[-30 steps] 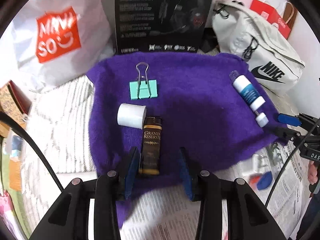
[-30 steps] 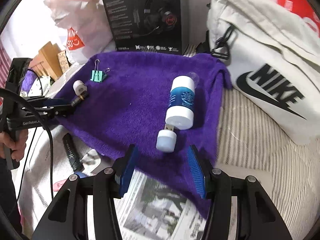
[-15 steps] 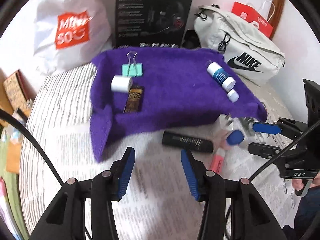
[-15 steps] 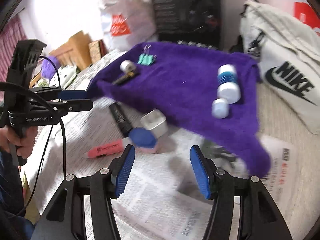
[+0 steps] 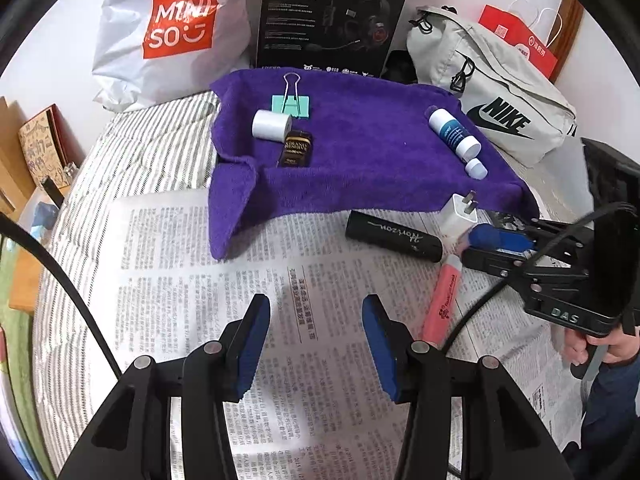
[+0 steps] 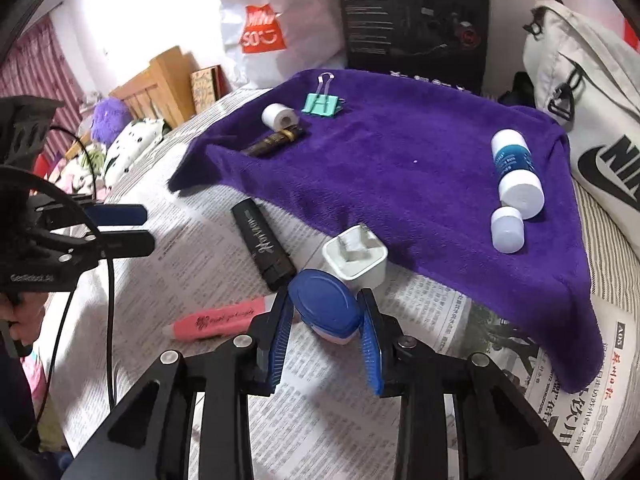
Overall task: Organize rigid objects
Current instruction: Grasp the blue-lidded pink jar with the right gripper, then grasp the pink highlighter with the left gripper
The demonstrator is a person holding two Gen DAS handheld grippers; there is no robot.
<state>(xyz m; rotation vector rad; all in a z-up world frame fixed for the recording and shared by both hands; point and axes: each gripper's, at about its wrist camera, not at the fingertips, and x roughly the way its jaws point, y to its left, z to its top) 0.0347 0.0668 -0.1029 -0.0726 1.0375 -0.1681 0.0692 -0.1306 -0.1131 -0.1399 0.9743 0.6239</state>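
Observation:
A purple towel point(image 5: 360, 152) holds a green binder clip point(image 5: 291, 105), a white roll point(image 5: 271, 124), a dark lighter point(image 5: 296, 154), a blue-labelled bottle point(image 5: 454, 133) and its white cap point(image 5: 476, 168). On the newspaper point(image 5: 200, 264) lie a black tube point(image 5: 394, 236), a white charger plug point(image 6: 355, 258), a pink highlighter point(image 6: 218, 318) and a blue-lidded jar point(image 6: 323, 306). My right gripper point(image 6: 325, 332) has its jaws around the jar, touching its sides. My left gripper point(image 5: 316, 344) is open and empty above the newspaper.
A white Miniso bag point(image 5: 168, 36), a black headset box point(image 5: 332, 16) and a grey Nike bag point(image 5: 500, 100) stand behind the towel. A red paper bag point(image 5: 520, 36) is at the back right. Striped bedding point(image 5: 132, 152) lies to the left.
Both grippers pulled back from the towel to the newspaper. The right gripper moved onto the blue-lidded jar and narrowed around it. The left gripper left the lighter on the towel.

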